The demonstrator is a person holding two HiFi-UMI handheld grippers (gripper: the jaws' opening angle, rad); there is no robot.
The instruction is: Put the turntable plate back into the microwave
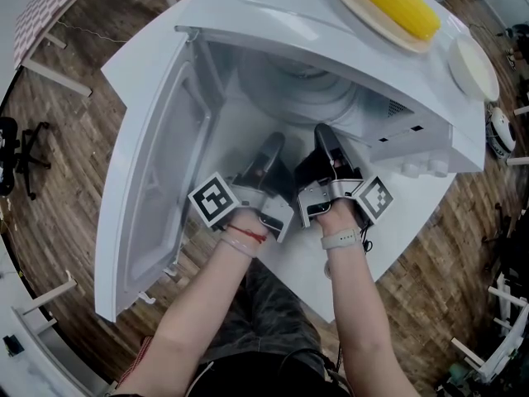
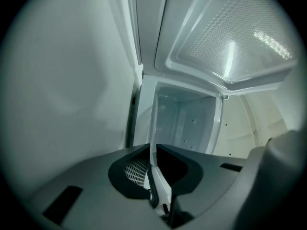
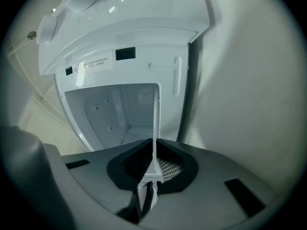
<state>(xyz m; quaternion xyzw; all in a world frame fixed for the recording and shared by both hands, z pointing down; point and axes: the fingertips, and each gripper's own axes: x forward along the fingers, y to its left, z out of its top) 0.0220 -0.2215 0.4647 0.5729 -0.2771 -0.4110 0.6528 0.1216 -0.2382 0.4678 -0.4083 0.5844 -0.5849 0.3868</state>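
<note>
Where the microwave sits, white table meets wood floor.

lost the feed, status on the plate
Left gripper, right gripper shut on clear round glass turntable plate. Plate inside white microwave, door open. Nothing blocking.

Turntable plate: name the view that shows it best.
Head view: the turntable plate shows as a broad glass disc inside the microwave. The two gripper views catch only its thin edge, clamped in the left gripper and right gripper.
</note>
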